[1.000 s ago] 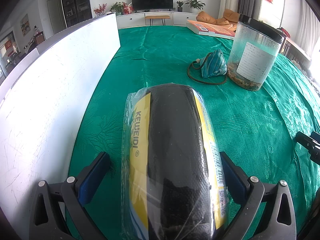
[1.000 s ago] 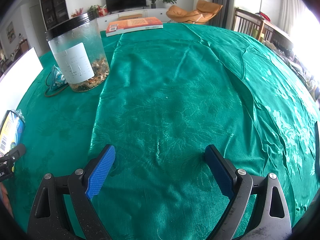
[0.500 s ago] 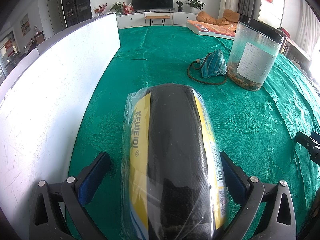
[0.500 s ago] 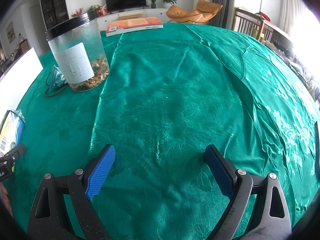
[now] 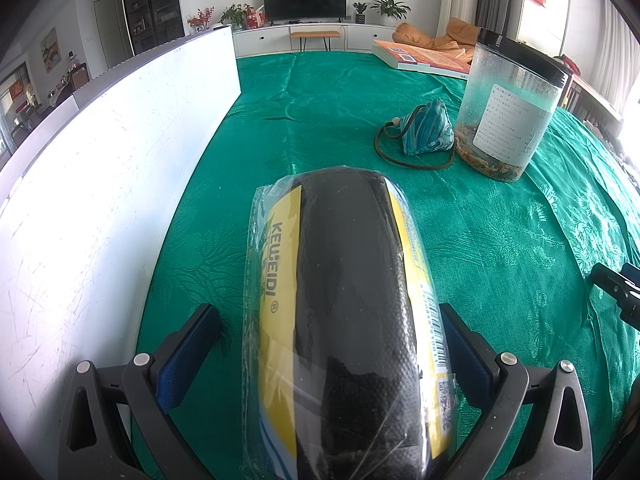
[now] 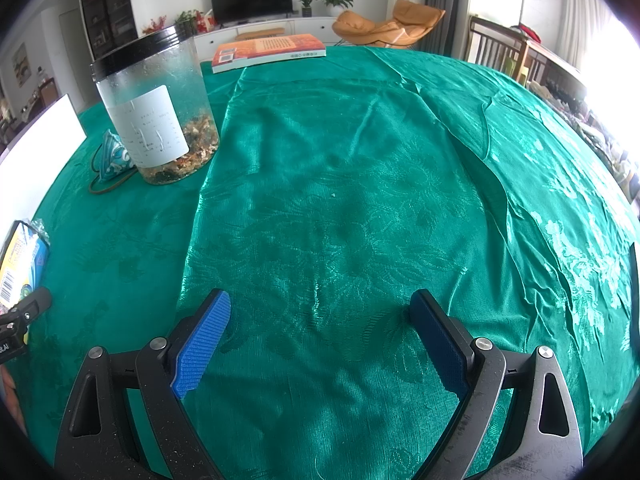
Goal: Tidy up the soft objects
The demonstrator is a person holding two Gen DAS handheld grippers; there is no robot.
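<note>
While both tongs gape, left gripper (image 5: 330,332) straddles a plastic-wrapped black roll (image 5: 348,320); right gripper (image 6: 320,320) hangs over glossy green cloth (image 6: 360,200).

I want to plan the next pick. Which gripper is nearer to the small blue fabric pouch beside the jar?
Left. The left gripper straddles the wrapped black pad, with the pouch just ahead to its right. The right gripper sits farther off; the pouch lies far left, behind the jar.

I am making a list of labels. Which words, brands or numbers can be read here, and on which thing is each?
"KEWEIDI" with ®: yellow band of the wrapped package.
Barcode digits on the package: too small.
Jar label: too small.
Book cover: too blurred.
</note>
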